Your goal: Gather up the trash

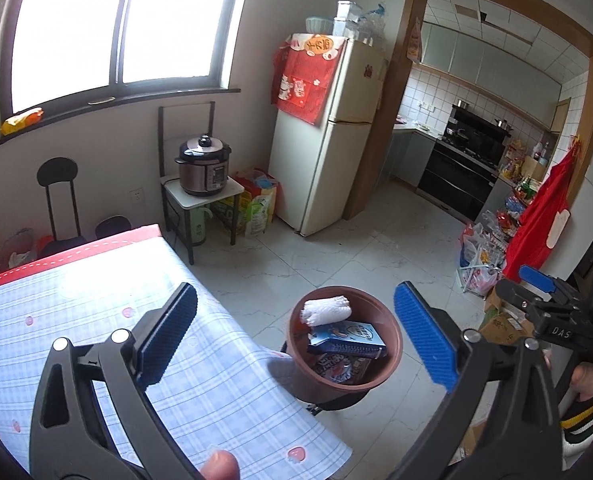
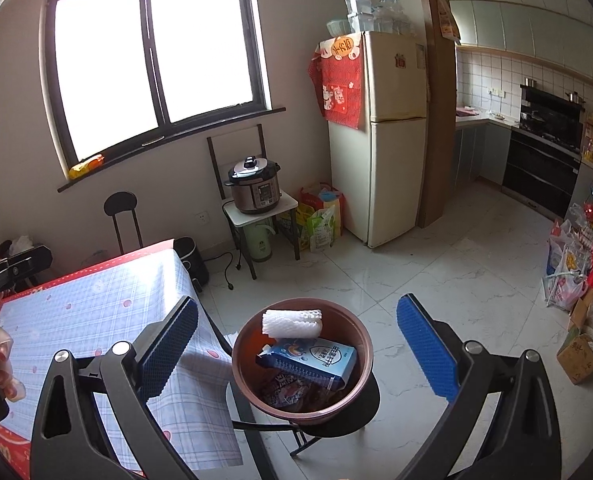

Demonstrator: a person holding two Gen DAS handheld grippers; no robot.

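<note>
While both grippers are hanging above the scene with nothing between their pads, the collected trash is sitting in a brown plastic basin [image 2: 302, 364] that is resting on a black stool [image 2: 360, 408] just beside the near right corner of the table [image 2: 96, 312]. The left gripper [image 1: 296, 336] is standing with its jaws spread fully apart, and the right gripper [image 2: 296, 348] is showing the same wide gap, so neither is holding anything. Inside the basin a white foam net sleeve [image 2: 290, 323] is lying at the far side, a blue carton [image 2: 316, 362] is leaning across the middle, and a printed snack wrapper [image 2: 288, 394] is showing beneath it. The basin is probably placed off the table edge so that rubbish can be dropped straight in from the plaid tablecloth [image 1: 76, 320], which is looking bare in both views. Judging by that, the collecting is appearing close to finished. Far across the tiled floor, a fridge [image 2: 392, 140] and a pressure cooker [image 2: 254, 186] are standing well apart from the work.
</note>
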